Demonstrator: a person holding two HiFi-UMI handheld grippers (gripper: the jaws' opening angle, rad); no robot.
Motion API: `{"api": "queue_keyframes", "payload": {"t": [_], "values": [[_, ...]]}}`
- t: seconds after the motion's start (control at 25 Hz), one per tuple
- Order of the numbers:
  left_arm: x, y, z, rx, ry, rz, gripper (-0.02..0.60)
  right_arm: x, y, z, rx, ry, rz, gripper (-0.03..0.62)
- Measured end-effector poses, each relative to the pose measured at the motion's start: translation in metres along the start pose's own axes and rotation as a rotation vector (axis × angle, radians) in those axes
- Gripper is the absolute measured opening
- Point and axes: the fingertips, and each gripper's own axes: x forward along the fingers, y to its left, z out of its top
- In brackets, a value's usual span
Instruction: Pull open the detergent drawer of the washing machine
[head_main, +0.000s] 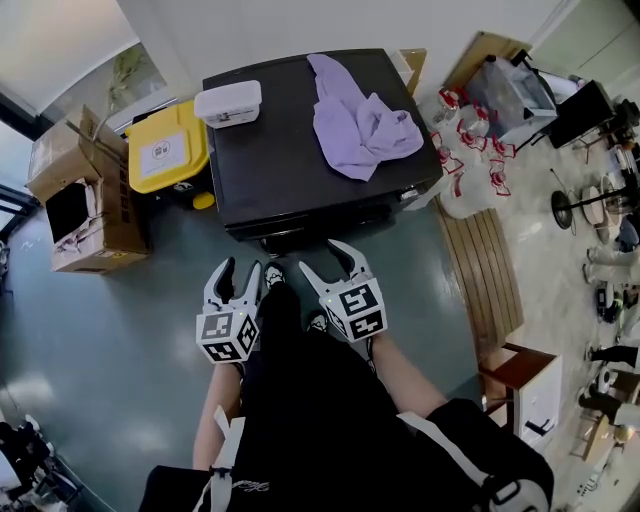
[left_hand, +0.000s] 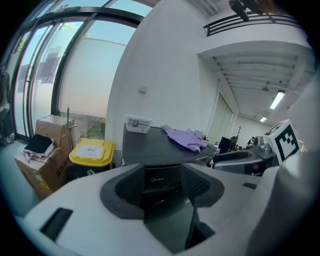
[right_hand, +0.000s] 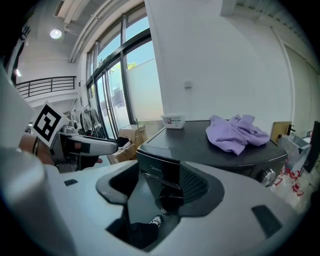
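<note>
Left gripper (head_main: 240, 268) and right gripper (head_main: 322, 258) are side by side, each with jaws spread wide and holding nothing. Both are near the front of the black box-shaped washing machine (head_main: 290, 150) but clear of it. The logo-marked detergent drawer front (right_hand: 154, 170) sits shut and untouched, framed between the jaws.

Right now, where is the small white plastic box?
In the head view, the small white plastic box sits on top of the black washing machine, at its far-left corner, left of the crumpled lilac cloth, near the yellow-lidded bin.
</note>
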Motion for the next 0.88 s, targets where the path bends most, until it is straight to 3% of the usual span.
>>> {"api": "queue_keyframes", "payload": {"t": [0.88], "values": [[0.068,0.058,-0.052,-0.086,0.167,-0.01,0.23,0.097,-0.029,-0.056,0.101,0.21,-0.035,0.262]]}}
